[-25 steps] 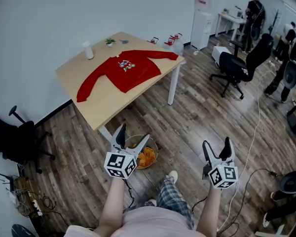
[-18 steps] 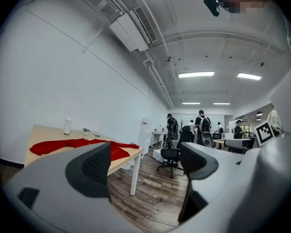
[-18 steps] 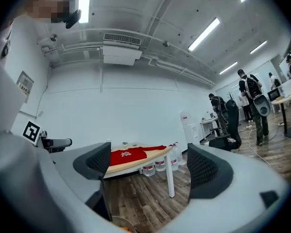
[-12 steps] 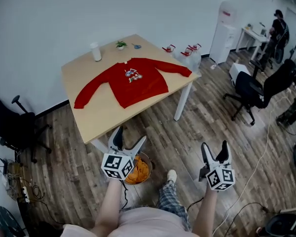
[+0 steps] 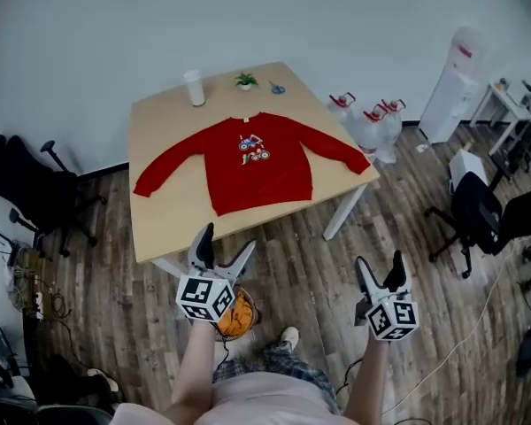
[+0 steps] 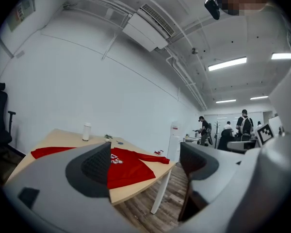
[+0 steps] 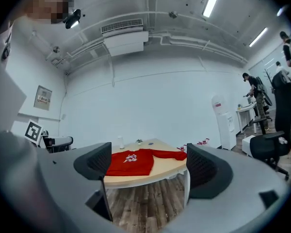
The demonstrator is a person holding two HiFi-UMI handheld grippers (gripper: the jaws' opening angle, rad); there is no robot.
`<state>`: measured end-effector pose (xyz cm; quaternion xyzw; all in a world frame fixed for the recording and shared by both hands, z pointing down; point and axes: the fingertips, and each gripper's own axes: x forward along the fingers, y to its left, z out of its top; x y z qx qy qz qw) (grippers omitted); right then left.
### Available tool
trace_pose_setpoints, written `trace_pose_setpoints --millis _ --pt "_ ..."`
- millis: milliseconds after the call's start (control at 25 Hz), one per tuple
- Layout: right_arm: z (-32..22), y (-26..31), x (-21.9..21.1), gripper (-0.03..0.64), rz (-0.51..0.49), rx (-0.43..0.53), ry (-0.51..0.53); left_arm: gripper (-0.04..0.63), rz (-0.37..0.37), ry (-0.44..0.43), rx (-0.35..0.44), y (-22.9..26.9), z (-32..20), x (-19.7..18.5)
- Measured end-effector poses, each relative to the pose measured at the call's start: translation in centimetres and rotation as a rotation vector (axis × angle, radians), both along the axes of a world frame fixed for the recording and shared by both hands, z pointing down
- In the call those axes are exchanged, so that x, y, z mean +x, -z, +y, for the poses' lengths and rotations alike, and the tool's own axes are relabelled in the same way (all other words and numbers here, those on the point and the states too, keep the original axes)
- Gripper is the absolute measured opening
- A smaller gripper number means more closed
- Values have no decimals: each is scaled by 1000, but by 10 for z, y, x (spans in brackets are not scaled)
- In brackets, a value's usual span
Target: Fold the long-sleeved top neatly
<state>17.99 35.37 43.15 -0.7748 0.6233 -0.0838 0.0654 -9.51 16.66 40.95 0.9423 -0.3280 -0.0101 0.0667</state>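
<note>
Ahead of me, across a stretch of bare wood floor, stands the table, and the red long-sleeved top lies flat on it, front up, with both sleeves spread out to the sides. Its hem runs close to the table's near edge. The cuff on my right reaches almost to the near right corner, and the cuff on my left ends just short of the left edge. Bare tabletop shows along the left and back. There a white cup stands upright near the far edge, with a small potted plant and a little blue thing beside it; I cannot tell what the cup holds.

My left gripper is held low in front of me, well short of the table, jaws spread with nothing between them. My right gripper is level with it, also spread and empty.

Under my left gripper sits a floor bin with something orange inside, partly hidden by the marker cube. Clear jugs with red caps stand on the floor just off the table's right side. A black office chair crowds the left side, and another chair stands farther off to the right.
</note>
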Motion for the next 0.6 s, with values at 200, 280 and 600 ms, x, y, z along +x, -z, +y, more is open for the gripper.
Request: trace_pose_setpoints --millis 200,280,600 --pt "-37 -6 27 466 -14 -8 75 430 -24 61 7 1 -18 17" --pt "-51 -11 33 466 -22 -10 100 430 -30 81 10 1 -23 20" --pt "-125 -24 42 466 -18 -36 214 429 -30 168 -5 -11 -65 27"
